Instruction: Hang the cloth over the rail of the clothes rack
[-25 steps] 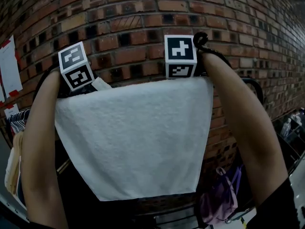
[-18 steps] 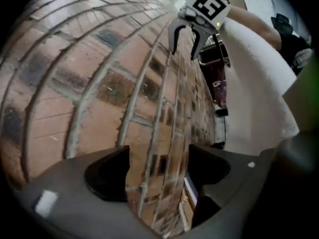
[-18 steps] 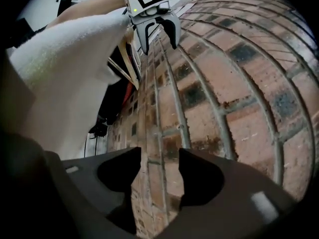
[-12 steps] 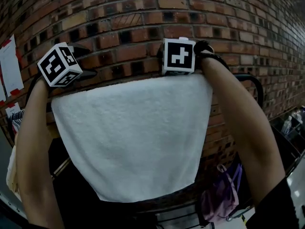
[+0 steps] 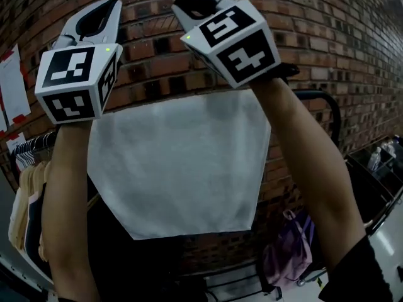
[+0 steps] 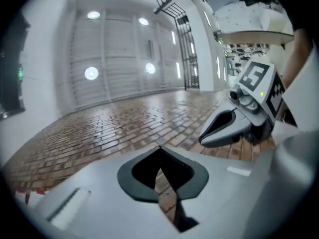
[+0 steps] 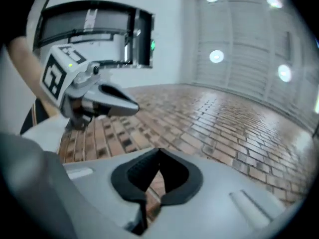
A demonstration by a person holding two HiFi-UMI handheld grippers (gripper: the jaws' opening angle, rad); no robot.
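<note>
— What do we get from the head view?

— We see the white cloth (image 5: 179, 165) hanging flat against the brick wall (image 5: 327, 36). Its top edge is level with the black rail (image 5: 315, 95) of the clothes rack (image 5: 335, 121), and neither tool touches it. Both our arms are lifted in front of that wall. The left gripper (image 5: 104, 11) and the right gripper (image 5: 198, 6) sit higher up the wall than the cloth's top edge and point upward.

— Anything else along the wall?

— At its foot on the right we make out a purple bag (image 5: 286, 257). At its left end there is a row of hanging clothes (image 5: 28, 194), and a sheet of paper (image 5: 11, 90) is stuck to the bricks.

— And the left gripper view?

— There the left gripper (image 6: 159, 156) has just closed. Its dark pads meet at the tips with nothing between them, only the wall's bricks showing behind. The right gripper (image 6: 219, 128) floats over the same wall to one side, and round ceiling lights (image 6: 91, 73) glow past the wall's top.

— The right gripper view?

— We read the same there. The right gripper (image 7: 159, 156) has just closed too, tips together and holding nothing. The left gripper (image 7: 117, 103) is over the bricks beside it.
</note>
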